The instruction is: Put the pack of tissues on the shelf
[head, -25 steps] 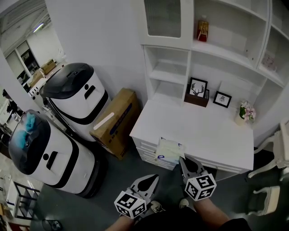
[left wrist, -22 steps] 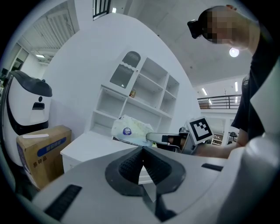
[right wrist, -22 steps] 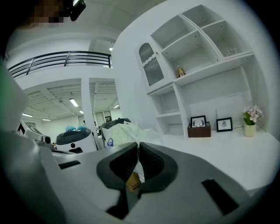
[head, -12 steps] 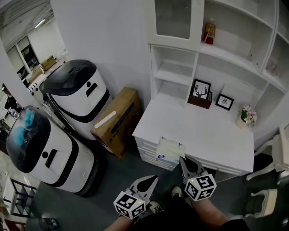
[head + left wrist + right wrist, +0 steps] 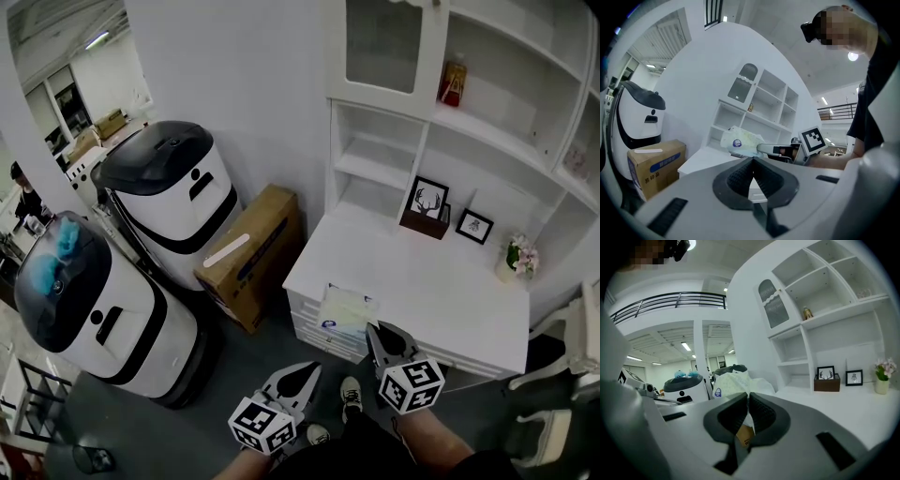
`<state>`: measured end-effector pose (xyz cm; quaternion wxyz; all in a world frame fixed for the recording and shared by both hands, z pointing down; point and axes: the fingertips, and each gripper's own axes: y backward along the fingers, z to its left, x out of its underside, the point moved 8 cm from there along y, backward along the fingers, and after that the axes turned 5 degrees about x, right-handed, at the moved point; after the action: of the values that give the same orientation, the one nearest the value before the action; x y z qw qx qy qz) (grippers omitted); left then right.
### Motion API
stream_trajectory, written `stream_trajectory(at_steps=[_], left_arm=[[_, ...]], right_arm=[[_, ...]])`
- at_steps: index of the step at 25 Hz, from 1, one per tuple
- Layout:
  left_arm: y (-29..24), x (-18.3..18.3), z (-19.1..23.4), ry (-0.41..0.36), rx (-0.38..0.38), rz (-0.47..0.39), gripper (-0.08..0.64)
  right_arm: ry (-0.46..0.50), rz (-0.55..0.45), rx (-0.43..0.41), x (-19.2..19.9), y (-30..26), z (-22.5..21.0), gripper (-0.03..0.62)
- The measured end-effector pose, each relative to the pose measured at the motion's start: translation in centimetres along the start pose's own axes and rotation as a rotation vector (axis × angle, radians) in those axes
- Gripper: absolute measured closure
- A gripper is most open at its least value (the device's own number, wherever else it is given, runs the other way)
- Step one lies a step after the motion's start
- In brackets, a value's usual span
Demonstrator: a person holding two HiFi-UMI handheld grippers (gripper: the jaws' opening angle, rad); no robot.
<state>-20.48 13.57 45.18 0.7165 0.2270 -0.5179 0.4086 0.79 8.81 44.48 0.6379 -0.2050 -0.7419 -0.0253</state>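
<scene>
The pack of tissues (image 5: 345, 311) is a soft white-green packet with a blue round label. It hangs over the front edge of the white desk (image 5: 441, 281), and my right gripper (image 5: 378, 339) is shut on its near end. In the right gripper view the pack (image 5: 730, 382) bulges out beyond the closed jaws (image 5: 747, 401). My left gripper (image 5: 298, 379) is lower and to the left, over the floor, shut and holding nothing. In the left gripper view the left gripper (image 5: 752, 159) points at the pack (image 5: 740, 139). The white shelf unit (image 5: 394, 159) rises behind the desk.
Two picture frames (image 5: 427, 199) (image 5: 474, 226), a flower pot (image 5: 518, 258) and a red-labelled bottle (image 5: 453, 82) occupy the desk and shelves. Left of the desk lie a cardboard box (image 5: 248, 253) and two white robots (image 5: 169, 187) (image 5: 84, 309). A white chair (image 5: 562, 412) stands at the right.
The view has shifted so that the desk and shelves sit slightly further right and higher. Both grippers have drifted a little left and down. The right gripper still holds the pack.
</scene>
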Motion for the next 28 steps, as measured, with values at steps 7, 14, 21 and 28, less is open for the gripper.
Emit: stream_trajectory(at_steps=[7, 14, 21, 28], left_arm=[[-1.5, 0.2, 0.6, 0.009, -0.005, 0.012, 0.555], [-3.4, -0.5, 1.4, -0.007, -0.016, 0.031, 0.555], [-6.4, -1.2, 2.2, -0.008, -0.018, 0.029, 0.555], [-9.4, -1.7, 3.0, -0.005, -0.018, 0.025, 0.555]], right_arm=[[-0.004, 0.009, -0.008, 0.0, -1.2, -1.1, 0.584], [0.012, 0.009, -0.009, -0.3, -2.8, -2.9, 0.584], [-0.006, 0.017, -0.008, -1.0, -4.2, -5.4, 0.584], [-0.006, 0.025, -0.004, -1.6, -5.8, -8.0, 0.584]])
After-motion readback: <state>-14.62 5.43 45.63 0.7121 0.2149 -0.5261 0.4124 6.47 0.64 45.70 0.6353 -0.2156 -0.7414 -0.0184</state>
